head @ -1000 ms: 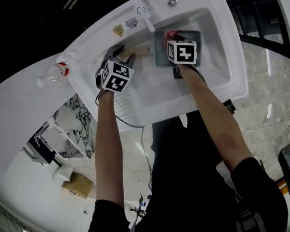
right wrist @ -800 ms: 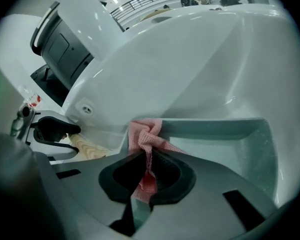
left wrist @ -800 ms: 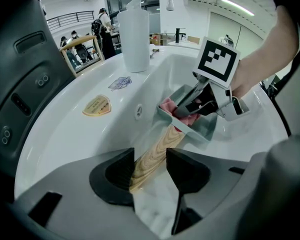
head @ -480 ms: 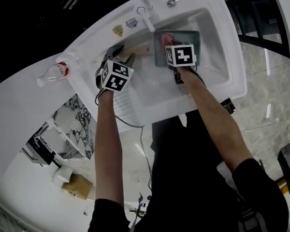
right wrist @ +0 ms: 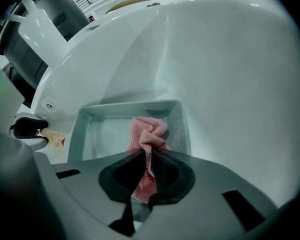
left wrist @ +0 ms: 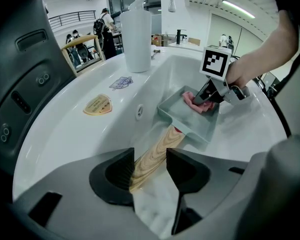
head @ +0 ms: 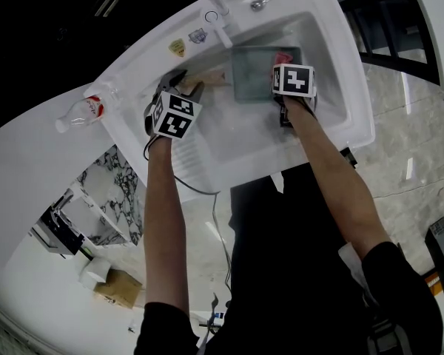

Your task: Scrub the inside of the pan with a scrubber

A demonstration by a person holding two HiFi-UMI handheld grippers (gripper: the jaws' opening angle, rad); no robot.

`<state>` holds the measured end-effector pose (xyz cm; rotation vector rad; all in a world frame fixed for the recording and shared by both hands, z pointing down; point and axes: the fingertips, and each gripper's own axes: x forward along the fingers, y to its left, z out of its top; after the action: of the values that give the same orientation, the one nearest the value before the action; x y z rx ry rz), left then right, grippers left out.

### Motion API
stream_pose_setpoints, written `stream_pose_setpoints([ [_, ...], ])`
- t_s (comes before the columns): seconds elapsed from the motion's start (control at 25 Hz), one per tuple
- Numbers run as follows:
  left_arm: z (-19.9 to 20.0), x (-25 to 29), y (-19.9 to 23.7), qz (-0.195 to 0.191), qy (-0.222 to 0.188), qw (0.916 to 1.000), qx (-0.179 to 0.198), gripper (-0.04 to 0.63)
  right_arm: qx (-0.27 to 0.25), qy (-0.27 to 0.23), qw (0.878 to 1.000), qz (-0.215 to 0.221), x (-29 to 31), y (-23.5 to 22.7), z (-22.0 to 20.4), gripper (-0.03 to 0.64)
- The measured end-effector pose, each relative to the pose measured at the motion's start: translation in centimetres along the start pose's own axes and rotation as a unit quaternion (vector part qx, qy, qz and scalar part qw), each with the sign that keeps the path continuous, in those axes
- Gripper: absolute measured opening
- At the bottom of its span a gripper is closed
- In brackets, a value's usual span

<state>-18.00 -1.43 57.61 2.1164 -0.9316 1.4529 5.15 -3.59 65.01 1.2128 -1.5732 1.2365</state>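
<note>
A grey square pan (head: 255, 76) lies in the white sink (head: 340, 95), its wooden handle (head: 211, 78) pointing left. My left gripper (head: 186, 86) is shut on that handle (left wrist: 152, 154), which runs between its jaws. The pan (left wrist: 190, 124) shows beyond them. My right gripper (head: 287, 66) is shut on a pink cloth scrubber (right wrist: 146, 136) and presses it onto the pan floor (right wrist: 102, 134) by the pan's right wall. In the left gripper view the scrubber (left wrist: 197, 104) sits in the pan's far corner under the right gripper (left wrist: 210, 95).
A white faucet (head: 216, 2) rises at the sink's back rim, with its base (left wrist: 137, 34) close to the pan. A spoon (head: 270, 1) lies on the rim behind. A plastic bottle (head: 81, 112) lies on the counter at the left. Two stickers (left wrist: 97, 104) mark the sink's rim.
My right gripper has slid the pink scrubber from the pan's left-middle across to its right side. The left gripper has kept its hold on the handle.
</note>
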Motion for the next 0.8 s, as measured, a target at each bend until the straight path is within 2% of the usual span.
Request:
stream_pose_setpoints([
  [0.12,0.0,0.1,0.0,0.001,0.002,1.0,-0.001,0.209,-0.012,0.014,1.0,0.01,0.0,0.8,-0.6,0.038],
  [0.28,-0.1,0.0,0.0,0.004,-0.001,1.0,-0.001,0.21,-0.058,0.035,0.996,0.052,0.1,3.7,-1.9,0.038],
  [0.4,0.0,0.0,0.0,0.006,-0.005,1.0,0.001,0.21,-0.12,0.035,0.989,0.078,0.3,6.4,-2.8,0.041],
  [0.52,0.0,0.0,0.0,0.006,-0.005,1.0,0.001,0.21,-0.189,0.026,0.976,0.106,0.6,9.6,-3.0,0.043],
  [0.6,0.0,0.0,0.0,0.007,-0.004,1.0,-0.001,0.21,-0.251,0.016,0.961,0.111,0.7,11.0,-2.8,0.043],
  [0.68,0.0,0.0,0.0,0.008,-0.003,1.0,-0.002,0.21,-0.318,0.01,0.94,0.123,0.9,12.7,-3.0,0.044],
  [0.8,-0.1,0.1,0.1,0.007,-0.003,1.0,-0.004,0.21,-0.431,0.022,0.894,0.124,0.9,13.7,-3.9,0.044],
])
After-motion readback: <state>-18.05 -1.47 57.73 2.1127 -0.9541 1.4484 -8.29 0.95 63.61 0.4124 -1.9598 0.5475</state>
